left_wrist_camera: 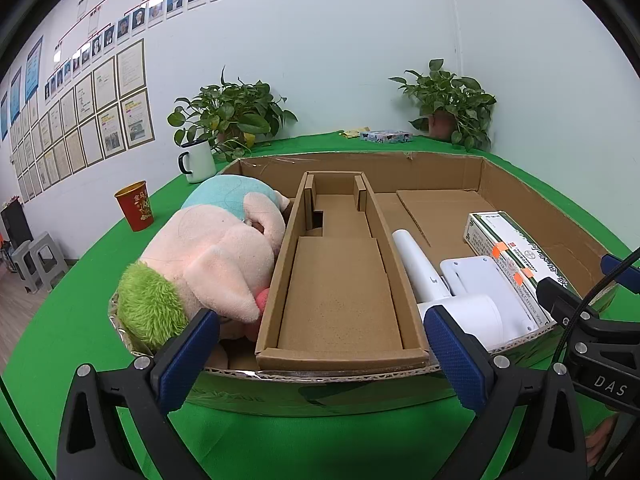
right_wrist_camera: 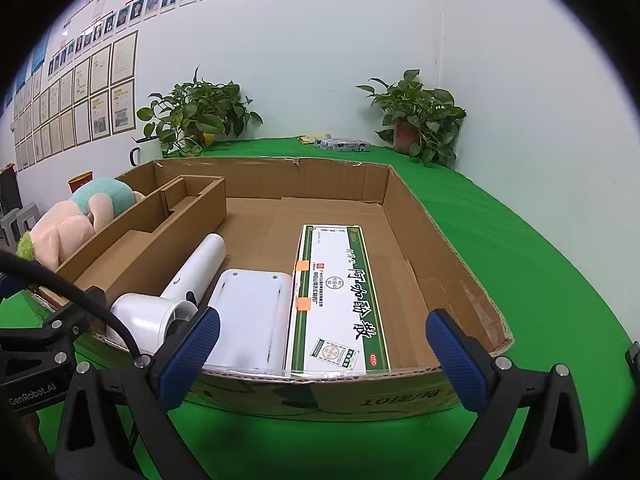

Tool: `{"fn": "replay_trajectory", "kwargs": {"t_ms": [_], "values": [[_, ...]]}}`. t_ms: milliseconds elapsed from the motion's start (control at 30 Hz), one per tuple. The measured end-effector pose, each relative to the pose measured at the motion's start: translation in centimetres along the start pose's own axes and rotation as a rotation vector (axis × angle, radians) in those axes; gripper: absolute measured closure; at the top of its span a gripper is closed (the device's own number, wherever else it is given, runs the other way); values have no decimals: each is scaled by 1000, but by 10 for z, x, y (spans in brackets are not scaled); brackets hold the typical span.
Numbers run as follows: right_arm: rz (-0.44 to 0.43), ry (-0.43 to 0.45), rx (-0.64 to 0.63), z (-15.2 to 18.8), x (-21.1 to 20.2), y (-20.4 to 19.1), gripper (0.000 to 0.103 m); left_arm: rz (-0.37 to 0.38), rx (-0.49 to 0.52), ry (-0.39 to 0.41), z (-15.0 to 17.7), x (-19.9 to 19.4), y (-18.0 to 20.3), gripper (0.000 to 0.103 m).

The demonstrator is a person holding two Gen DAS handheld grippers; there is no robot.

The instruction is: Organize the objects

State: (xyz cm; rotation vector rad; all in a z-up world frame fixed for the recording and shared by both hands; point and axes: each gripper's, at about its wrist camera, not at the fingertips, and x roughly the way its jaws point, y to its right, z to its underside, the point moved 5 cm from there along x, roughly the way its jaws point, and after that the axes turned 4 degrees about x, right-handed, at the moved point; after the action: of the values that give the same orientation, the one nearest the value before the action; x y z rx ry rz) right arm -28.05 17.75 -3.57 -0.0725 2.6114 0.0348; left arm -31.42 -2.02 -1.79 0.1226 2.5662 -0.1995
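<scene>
tray: a shallow cardboard box [right_wrist_camera: 404, 216] is sitting on the green table cloth [right_wrist_camera: 520, 264], its near wall lying just ahead of both grippers.
medicine carton: the long green-and-white carton [right_wrist_camera: 340, 300] is lying flat in the right part of the tray, its long axis running away from the viewer, its near end against the near wall.
white items: a hair dryer [right_wrist_camera: 188, 284] and a flat white device [right_wrist_camera: 248, 312] are lying just left of the carton, the device touching it.
divider: an empty cardboard insert [left_wrist_camera: 340, 280] is standing mid-tray.
plush toy: a pink toy [left_wrist_camera: 208, 264] is filling the left section.
right gripper: the right gripper [right_wrist_camera: 320, 356] is hovering wide open, holding nothing; the carton's near end is lying straight ahead between its fingertips, lengthwise to the jaws.
left gripper: the left gripper [left_wrist_camera: 320, 356] is standing wide and empty, facing the insert.
nearer hand: the right one is looking nearer to the carton.
</scene>
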Motion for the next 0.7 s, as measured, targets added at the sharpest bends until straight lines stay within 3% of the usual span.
{"fn": "replay_trajectory", "kwargs": {"t_ms": [700], "values": [[1, -1, -2, 1, -2, 0, 1, -1, 0, 0, 0, 0, 1, 0]]}}
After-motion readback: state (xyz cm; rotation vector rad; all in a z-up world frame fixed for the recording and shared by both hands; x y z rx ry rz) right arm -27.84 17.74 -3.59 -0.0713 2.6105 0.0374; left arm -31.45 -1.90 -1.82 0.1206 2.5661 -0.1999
